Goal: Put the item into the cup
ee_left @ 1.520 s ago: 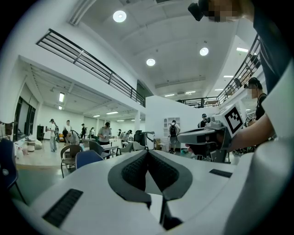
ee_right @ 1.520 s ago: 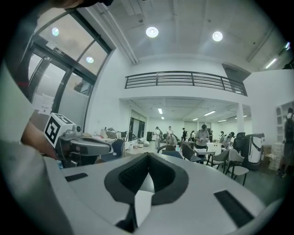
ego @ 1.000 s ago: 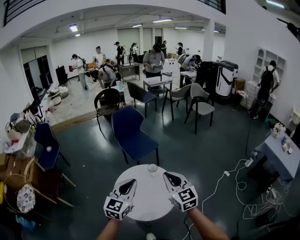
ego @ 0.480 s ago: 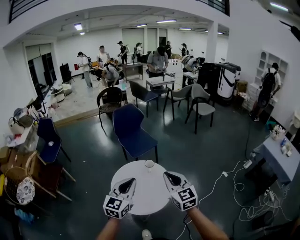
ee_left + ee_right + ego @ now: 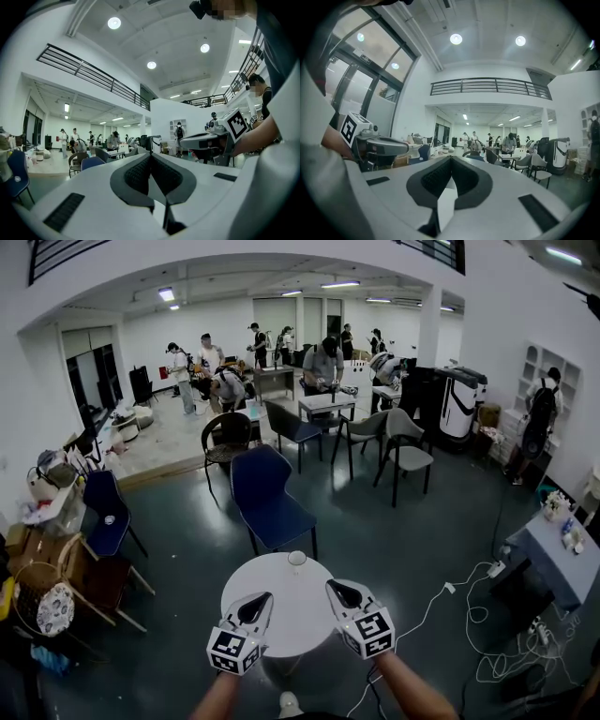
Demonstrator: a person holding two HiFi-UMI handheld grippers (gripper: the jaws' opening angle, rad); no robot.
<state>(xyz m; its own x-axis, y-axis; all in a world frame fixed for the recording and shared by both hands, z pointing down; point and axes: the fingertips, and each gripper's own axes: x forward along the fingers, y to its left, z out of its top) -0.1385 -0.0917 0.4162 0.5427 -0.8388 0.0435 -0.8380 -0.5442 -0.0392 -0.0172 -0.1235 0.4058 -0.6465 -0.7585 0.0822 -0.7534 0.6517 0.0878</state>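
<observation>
A small clear cup (image 5: 296, 561) stands at the far edge of a round white table (image 5: 281, 629). My left gripper (image 5: 255, 604) hovers over the table's near left part, and my right gripper (image 5: 338, 592) is over its near right part. Both point away from me towards the cup and are well short of it. In the left gripper view the dark pads (image 5: 138, 174) meet with nothing between them. The right gripper view shows its pads (image 5: 436, 177) closed together as well. No loose item shows on the table or in either gripper.
A dark blue chair (image 5: 267, 501) stands just beyond the table, with more chairs and small tables behind it. Several people work at the back of the room. White cables (image 5: 487, 634) trail over the floor at the right, beside a grey table (image 5: 553, 554).
The table and cup sit higher in the head view than a second ago, and both grippers now lie nearer the table's near edge. Both stay closed.
</observation>
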